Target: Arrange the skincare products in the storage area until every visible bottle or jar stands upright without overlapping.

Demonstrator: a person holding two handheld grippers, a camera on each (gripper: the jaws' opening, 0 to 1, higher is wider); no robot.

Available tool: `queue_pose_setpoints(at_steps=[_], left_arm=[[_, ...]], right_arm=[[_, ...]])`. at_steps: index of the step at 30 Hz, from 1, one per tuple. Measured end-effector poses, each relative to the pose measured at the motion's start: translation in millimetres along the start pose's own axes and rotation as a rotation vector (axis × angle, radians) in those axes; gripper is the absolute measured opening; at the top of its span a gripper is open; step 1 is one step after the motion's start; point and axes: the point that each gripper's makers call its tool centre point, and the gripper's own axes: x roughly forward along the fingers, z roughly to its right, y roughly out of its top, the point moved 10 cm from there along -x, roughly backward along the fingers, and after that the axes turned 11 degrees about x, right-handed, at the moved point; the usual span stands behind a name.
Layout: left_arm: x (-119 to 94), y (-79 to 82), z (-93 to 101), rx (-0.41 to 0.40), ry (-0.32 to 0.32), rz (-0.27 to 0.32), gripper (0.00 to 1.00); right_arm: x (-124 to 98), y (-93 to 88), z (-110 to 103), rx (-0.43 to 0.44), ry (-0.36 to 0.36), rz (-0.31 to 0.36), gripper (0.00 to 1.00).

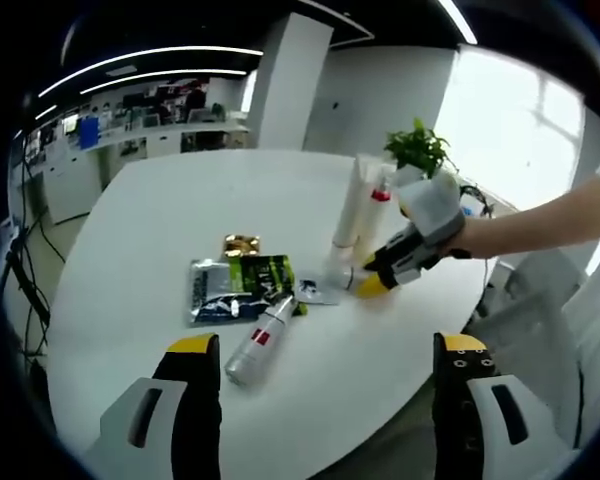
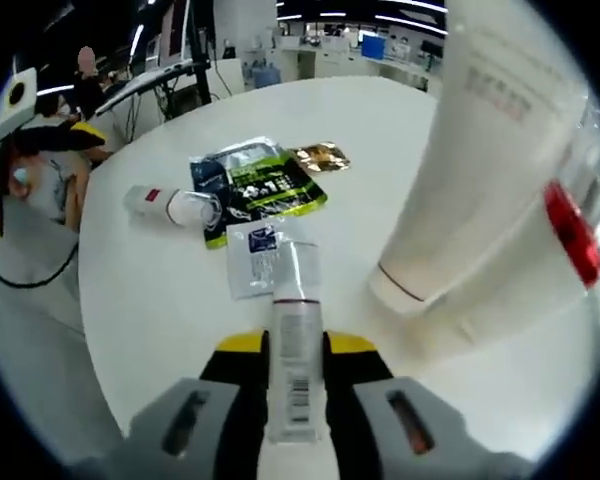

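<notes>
Right hand-held gripper (image 2: 292,352) is clamping a small tube (image 2: 296,375) beside two upright white tubes (image 2: 485,170). Left hand-held gripper (image 1: 325,355) is hovering open-jawed over the white surface (image 1: 160,220), near a lying spray bottle (image 1: 260,340) and sachets (image 1: 242,287).

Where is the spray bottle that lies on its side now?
In the left gripper view, the spray bottle lies on the white table, just ahead of the left claw, touching the sachets.

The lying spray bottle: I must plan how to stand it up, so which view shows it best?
The left gripper view: the spray bottle lies full-length between its open jaws. The right gripper view shows it small and end-on.
</notes>
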Motion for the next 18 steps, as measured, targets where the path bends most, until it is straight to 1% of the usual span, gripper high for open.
queue_pose_setpoints(at_steps=[8,11,14,18], left_arm=[[-2,1.1,5.9,0.001,-0.01,0.003,0.85],[-3,3.5,8.2,-0.002,-0.017,0.014,0.85],[-3,5.5,10.1,-0.007,-0.022,0.023,0.85],[-4,7.4,13.0,-0.01,-0.03,0.03,0.85]], right_arm=[[-15,-8.7,-12,0.036,0.047,0.052,0.2],[-21,-11.3,-18,0.105,0.081,0.094,0.2],[-26,-15.5,-21,0.138,0.096,0.112,0.2],[-35,-19.3,-25,0.259,0.135,0.165,0.19]])
